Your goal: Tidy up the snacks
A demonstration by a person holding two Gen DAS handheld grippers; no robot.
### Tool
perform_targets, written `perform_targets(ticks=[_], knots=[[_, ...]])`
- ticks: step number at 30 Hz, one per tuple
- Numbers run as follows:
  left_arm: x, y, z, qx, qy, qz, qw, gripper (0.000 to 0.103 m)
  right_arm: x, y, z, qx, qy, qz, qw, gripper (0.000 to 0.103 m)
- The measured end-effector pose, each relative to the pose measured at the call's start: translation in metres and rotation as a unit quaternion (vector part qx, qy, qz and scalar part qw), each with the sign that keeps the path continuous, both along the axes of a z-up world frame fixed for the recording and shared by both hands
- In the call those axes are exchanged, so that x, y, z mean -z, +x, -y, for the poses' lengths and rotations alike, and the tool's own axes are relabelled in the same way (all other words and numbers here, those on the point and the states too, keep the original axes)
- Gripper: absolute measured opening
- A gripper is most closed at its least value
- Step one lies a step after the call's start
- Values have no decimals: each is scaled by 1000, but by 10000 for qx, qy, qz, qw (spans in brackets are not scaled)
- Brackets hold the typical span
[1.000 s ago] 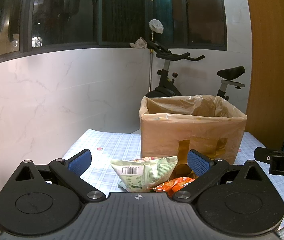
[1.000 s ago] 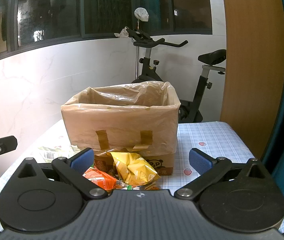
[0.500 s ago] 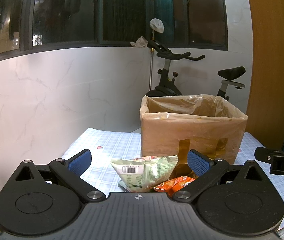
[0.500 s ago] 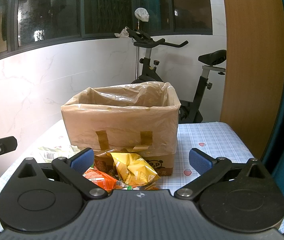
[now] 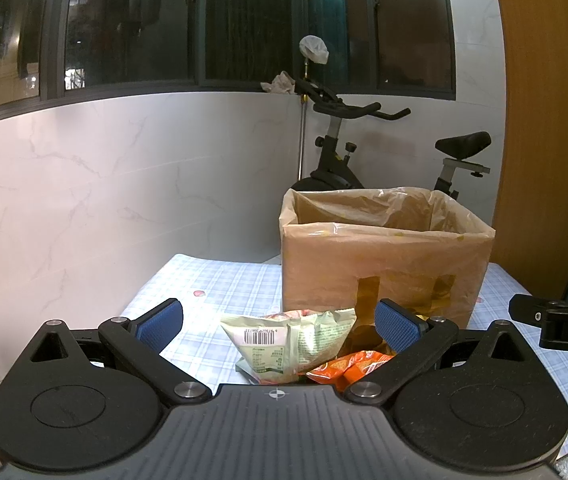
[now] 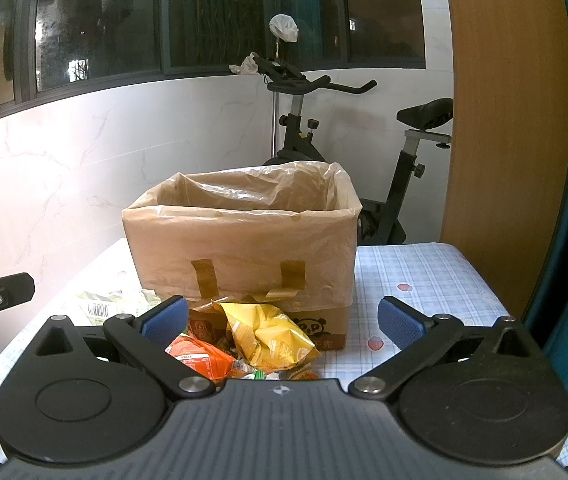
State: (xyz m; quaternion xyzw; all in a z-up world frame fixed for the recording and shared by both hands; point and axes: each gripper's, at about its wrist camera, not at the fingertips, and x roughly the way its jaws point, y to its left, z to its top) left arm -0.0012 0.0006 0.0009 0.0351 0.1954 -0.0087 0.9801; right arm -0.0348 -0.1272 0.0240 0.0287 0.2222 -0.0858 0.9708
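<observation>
jaws on both the left gripper (image 5: pixel 278 322) and right gripper (image 6: pixel 282 320) gape wide, empty. the green snack packet (image 5: pixel 289 342) lies at 12 o'clock before the lined cardboard box (image 5: pixel 383 256): light, crinkly, slippery; pinch its top seam.

The box (image 6: pixel 244 248) stands at 12 o'clock, its lined top open. Snack packets (image 6: pixel 268 340) crowd the surface (image 6: pixel 423 272) against its near wall, between both grippers' spread jaws. Bare cloth lies at 2 o'clock of the box and at 10 o'clock toward the wall (image 5: pixel 84 200).
</observation>
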Motion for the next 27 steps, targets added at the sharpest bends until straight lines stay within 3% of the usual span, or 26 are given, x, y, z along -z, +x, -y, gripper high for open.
perform_targets(ticks=[27], knots=[[3,1,-3,-47,-19,-32,10000,103,9,1,2,34,31,-35,10000,103]])
